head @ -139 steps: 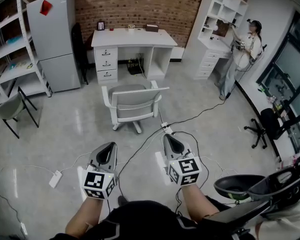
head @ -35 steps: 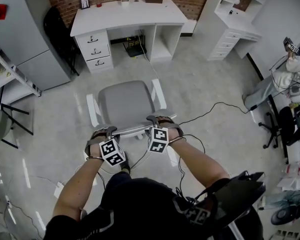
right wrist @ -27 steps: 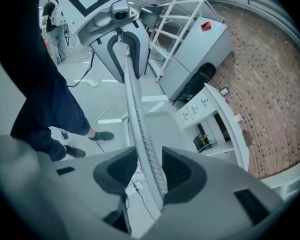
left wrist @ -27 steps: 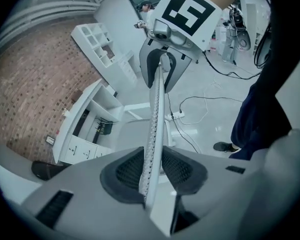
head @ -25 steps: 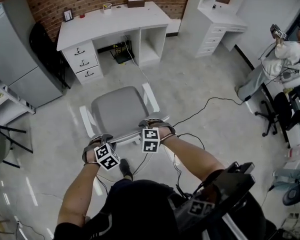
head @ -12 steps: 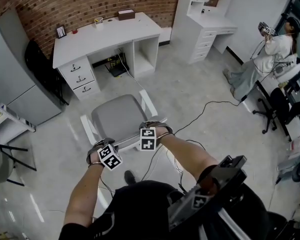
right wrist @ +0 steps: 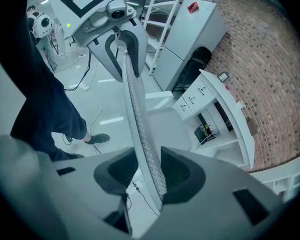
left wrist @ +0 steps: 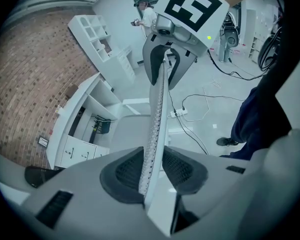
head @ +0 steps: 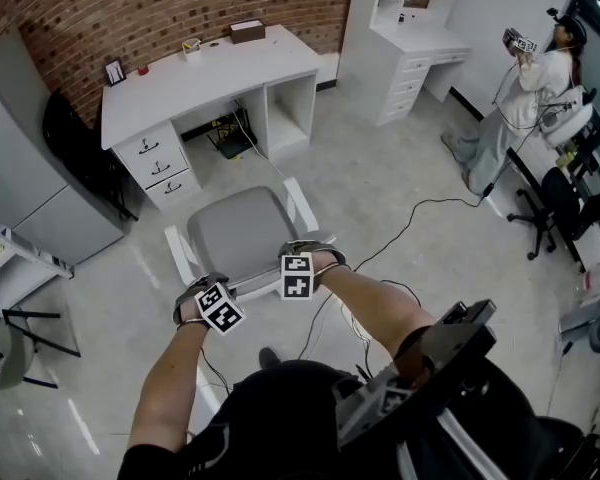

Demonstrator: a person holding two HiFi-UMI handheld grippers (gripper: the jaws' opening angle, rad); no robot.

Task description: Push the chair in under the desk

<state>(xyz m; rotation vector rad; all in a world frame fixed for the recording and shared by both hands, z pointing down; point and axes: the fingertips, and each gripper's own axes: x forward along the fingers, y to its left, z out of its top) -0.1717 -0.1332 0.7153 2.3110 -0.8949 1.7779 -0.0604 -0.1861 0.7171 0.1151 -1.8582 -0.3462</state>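
A white chair with a grey seat stands on the floor, facing the white desk with a gap of floor between them. Its mesh backrest is nearest me. My left gripper clamps the backrest's top edge at its left end, and its jaws are easing open slightly with the edge still between the pads. My right gripper is shut on the same edge at the right end. Each gripper view shows the other gripper farther along the backrest.
A grey fridge and a black bag stand left of the desk, a white shelf unit right of it. A cable crosses the floor. A person and a black office chair are at the right.
Several seconds ago both grippers hung free behind the chair; now they grip its backrest. Over the last second the grips hold and the view has swung, showing more of the room's right side.
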